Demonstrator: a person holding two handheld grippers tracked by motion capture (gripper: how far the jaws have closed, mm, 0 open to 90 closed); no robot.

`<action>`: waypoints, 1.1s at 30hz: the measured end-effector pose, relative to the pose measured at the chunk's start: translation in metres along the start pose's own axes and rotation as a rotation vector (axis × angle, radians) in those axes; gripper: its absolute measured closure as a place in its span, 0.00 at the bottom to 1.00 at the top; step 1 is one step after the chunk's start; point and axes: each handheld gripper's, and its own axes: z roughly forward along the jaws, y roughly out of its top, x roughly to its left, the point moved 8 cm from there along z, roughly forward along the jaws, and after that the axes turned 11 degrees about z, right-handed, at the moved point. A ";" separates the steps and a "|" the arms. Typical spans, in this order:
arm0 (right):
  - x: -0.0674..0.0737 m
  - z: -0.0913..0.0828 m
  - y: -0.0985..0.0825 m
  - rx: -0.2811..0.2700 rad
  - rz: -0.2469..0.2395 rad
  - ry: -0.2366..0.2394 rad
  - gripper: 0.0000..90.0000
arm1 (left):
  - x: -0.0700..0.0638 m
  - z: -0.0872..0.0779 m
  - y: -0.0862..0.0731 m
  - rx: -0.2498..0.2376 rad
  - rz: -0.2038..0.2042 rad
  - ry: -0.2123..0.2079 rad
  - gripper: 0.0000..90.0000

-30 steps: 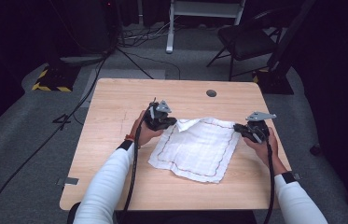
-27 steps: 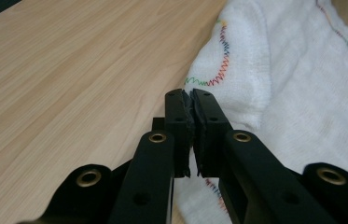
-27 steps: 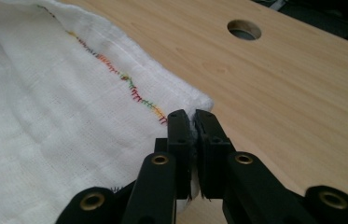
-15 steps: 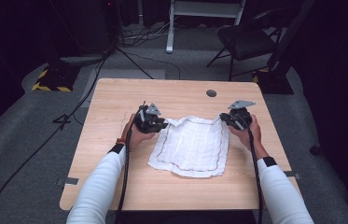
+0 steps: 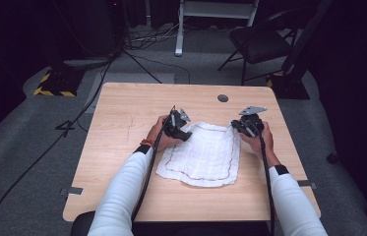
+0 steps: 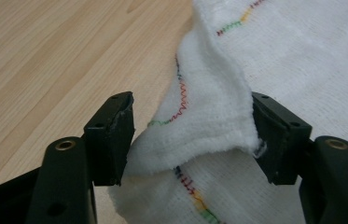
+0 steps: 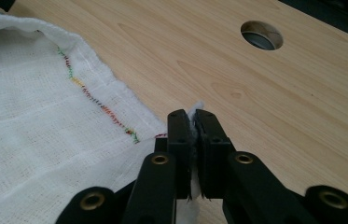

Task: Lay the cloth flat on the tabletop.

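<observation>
On the table [image 5: 122, 162] the folded cloth [image 5: 203, 155] is lying flat; the left gripper [image 6: 192, 135] has just been spreading, seemingly freeing its corner, while the right gripper [image 7: 193, 135] is pinching the other

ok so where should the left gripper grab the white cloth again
Take the white cloth at its raised folded corner, coming in low from the table edge side. That flap stands up off the wooden table between the left gripper's jaws, which have just been opening; the flat middle offers nothing to pinch.
</observation>
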 end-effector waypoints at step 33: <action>-0.010 -0.009 0.064 -0.131 0.029 -0.127 0.70 | 0.069 -0.070 0.003 -0.126 -0.194 0.181 0.72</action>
